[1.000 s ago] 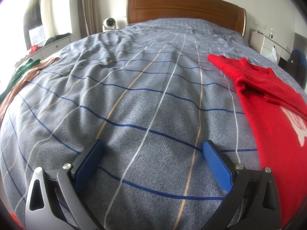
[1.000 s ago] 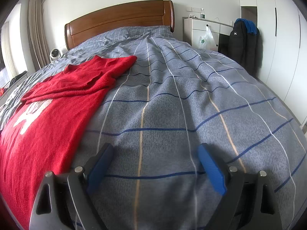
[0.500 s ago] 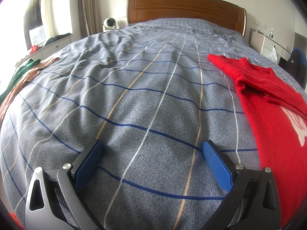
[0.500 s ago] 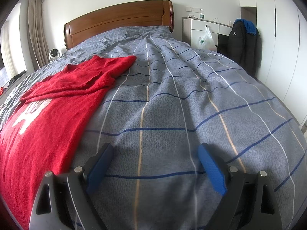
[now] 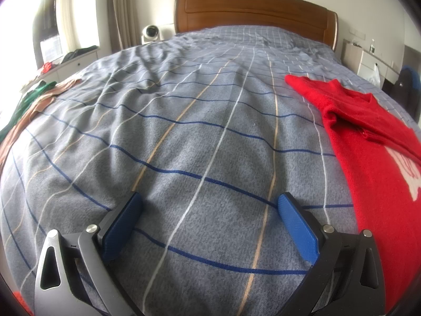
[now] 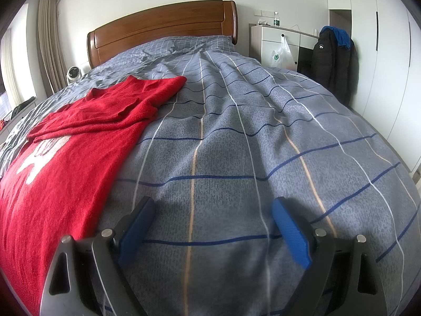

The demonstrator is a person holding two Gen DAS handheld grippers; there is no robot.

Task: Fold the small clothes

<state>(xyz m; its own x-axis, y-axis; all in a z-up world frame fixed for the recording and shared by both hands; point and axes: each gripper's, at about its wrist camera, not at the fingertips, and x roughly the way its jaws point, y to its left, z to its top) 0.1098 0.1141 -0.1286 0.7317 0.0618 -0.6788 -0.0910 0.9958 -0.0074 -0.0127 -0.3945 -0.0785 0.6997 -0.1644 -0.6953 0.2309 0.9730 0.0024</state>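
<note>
Nothing moved, red sweater (image 5: 373,158) between both wide, empty jaws, touching neither, on bedspread (image 6: 236,137)

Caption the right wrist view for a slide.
Open right tongs above the checked bedspread, red sweater lying to their left.

Sweater (image 5: 368,142) on bed (image 5: 210,121), between both grippers; headboard (image 5: 252,10) behind; clothes pile (image 5: 29,102) at bed's left edge.
</note>
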